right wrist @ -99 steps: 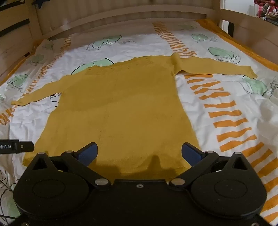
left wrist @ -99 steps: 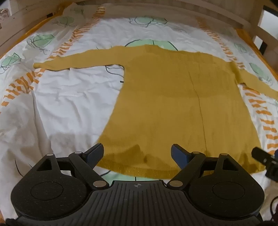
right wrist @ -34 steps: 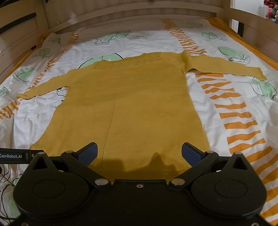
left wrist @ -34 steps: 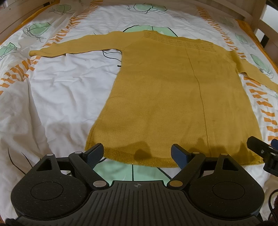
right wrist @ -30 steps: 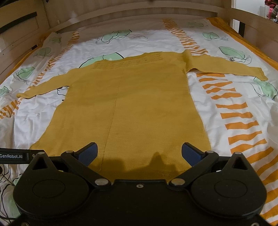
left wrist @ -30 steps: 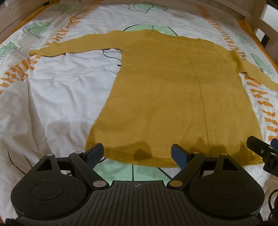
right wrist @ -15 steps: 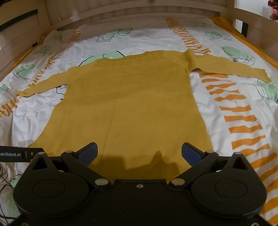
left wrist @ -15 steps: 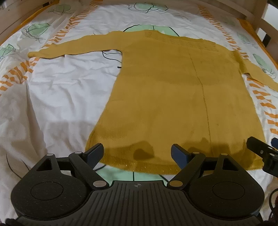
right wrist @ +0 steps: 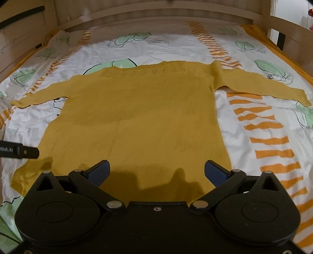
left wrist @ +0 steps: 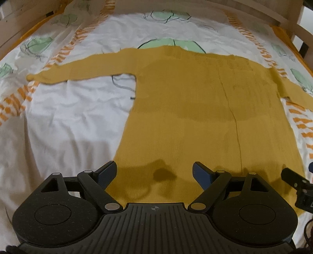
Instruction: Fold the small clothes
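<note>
**Over the near hem: both grippers spread, fold not yet begun**

On the bed, the mustard sweater [right wrist: 156, 117] lies flat on a leaf-print sheet [left wrist: 68, 121], neckline far, hem near, sleeves out to left & right. Left gripper [left wrist: 154, 172] hovers over the near-left part of the hem w/ fingers wide apart, nothing btwn them. Right gripper [right wrist: 156, 171] sits over the near-right hem, likewise released & empty. Wooden bed frame [right wrist: 156, 11] runs along the far side.

Step in hand, as I read it: lining up for the first grab; no fold made yet. Next move prob. calls for each gripper to drop onto a hem corner or a sleeve, pinch the knit cleanly w/o catching the sheet, then carry it across evenly. Thin knit may sag or bunch if lifted unevenly.
</note>
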### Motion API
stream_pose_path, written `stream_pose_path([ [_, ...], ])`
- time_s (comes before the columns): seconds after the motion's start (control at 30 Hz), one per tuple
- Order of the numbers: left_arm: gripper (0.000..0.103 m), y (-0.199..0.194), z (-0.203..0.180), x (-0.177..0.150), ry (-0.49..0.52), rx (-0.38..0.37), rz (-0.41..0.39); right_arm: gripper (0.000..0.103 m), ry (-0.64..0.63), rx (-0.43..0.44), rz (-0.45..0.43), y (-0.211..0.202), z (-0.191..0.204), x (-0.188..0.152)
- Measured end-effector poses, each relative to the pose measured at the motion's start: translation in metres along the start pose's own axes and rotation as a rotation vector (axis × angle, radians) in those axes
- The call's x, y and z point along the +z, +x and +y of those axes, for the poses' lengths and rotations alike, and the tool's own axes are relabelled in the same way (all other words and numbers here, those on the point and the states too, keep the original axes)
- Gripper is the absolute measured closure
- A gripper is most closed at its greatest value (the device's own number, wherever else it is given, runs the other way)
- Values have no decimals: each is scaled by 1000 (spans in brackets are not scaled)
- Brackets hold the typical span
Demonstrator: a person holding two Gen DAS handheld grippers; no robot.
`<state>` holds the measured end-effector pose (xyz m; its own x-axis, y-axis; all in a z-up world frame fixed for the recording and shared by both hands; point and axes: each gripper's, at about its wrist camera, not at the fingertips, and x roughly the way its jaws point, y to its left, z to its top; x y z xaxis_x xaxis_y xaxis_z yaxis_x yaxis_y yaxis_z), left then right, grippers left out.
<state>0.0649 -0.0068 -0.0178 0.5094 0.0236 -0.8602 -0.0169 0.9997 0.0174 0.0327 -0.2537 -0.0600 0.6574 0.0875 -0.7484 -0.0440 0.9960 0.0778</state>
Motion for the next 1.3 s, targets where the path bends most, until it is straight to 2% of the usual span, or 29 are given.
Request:
stream_pose_path([
  [0.23, 19, 11, -11, 26, 31, -3, -115, 1, -12, 47, -5, 24, -22, 14],
  [0.33, 18, 17, -19, 38, 52, -9, -175, 1, -27, 70, -41, 31, -36, 24],
  [0.47, 19, 32, -30, 56, 70, -29, -230, 1, -8, 40, -85, 39, -62, 40],
  [0.63, 18, 55, -38, 76, 58, -71, -297, 1, 78, -4, -123, 53, -113, 66],
  [0.8, 18, 83, -47, 97, 30, -46, -345, 1, 150, -49, -148, 70, -170, 89],
  [0.9, 18, 98, -51, 107, 23, -35, -364, 1, 170, -58, -169, 79, -202, 99],
  [1.0, 18, 114, -56, 113, 39, -10, -381, 1, 203, -114, -161, 91, -237, 109],
  [1.2, 18, 150, -67, 115, 93, -14, -330, 1, 364, -181, -143, 107, -310, 120],
  [1.3, 17, 167, -72, 107, 110, -10, -296, 1, 402, -246, -162, 107, -340, 125],
])
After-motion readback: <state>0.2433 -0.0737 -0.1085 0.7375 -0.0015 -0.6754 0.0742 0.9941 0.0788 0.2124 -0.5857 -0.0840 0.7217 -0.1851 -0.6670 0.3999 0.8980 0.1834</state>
